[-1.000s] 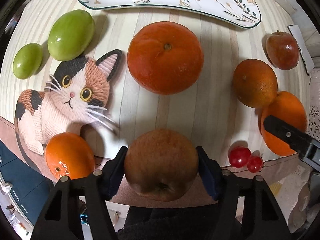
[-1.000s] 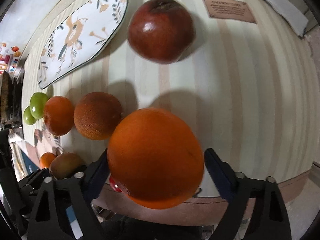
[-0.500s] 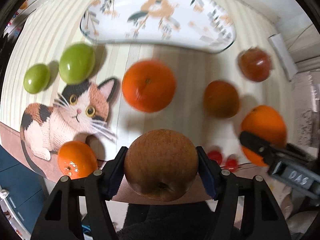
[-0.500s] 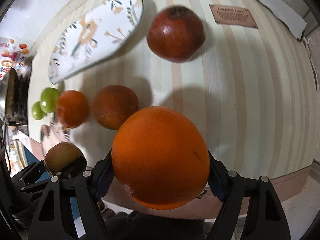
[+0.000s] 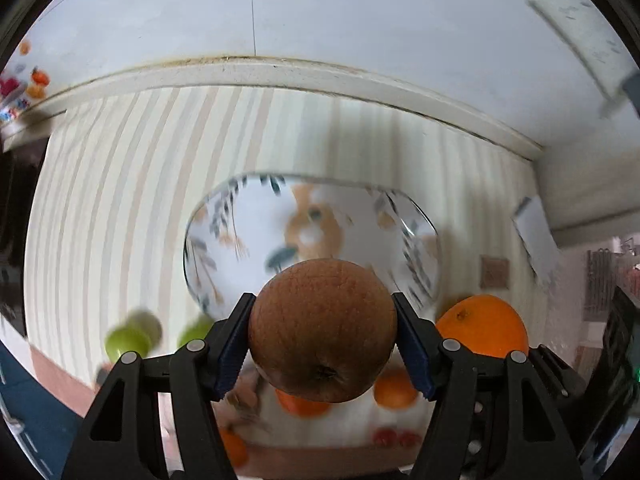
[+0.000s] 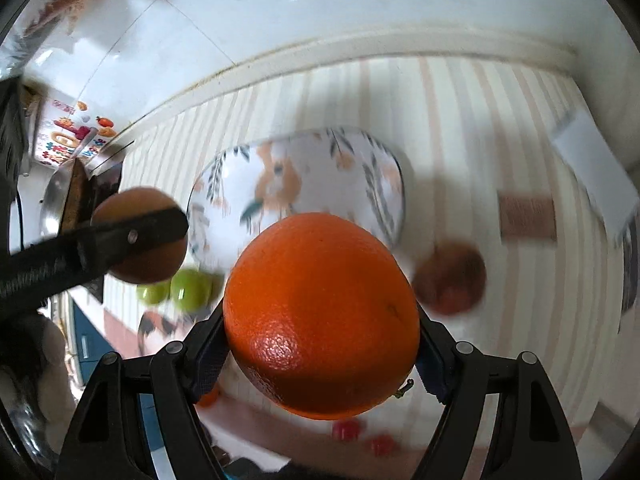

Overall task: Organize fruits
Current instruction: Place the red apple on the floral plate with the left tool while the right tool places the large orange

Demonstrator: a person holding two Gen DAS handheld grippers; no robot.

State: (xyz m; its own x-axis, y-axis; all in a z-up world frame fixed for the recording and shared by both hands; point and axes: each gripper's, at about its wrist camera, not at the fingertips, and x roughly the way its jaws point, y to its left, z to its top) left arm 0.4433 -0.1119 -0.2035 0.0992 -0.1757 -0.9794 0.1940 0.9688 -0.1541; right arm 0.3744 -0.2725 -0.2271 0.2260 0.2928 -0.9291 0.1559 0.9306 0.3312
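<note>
Your left gripper (image 5: 323, 334) clamps the brown russet apple (image 5: 322, 330) and your right gripper (image 6: 321, 334) clamps the big orange (image 6: 321, 316), both raised before the floral plate (image 5: 416, 216); you're mid-carry. Next, lower each onto the plate; release gently so neither rolls.

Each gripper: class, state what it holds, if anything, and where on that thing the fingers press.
The left gripper clamps a brown russet fruit across its widest sides, stem pit facing the camera. The right gripper clamps a large orange across its middle.
</note>
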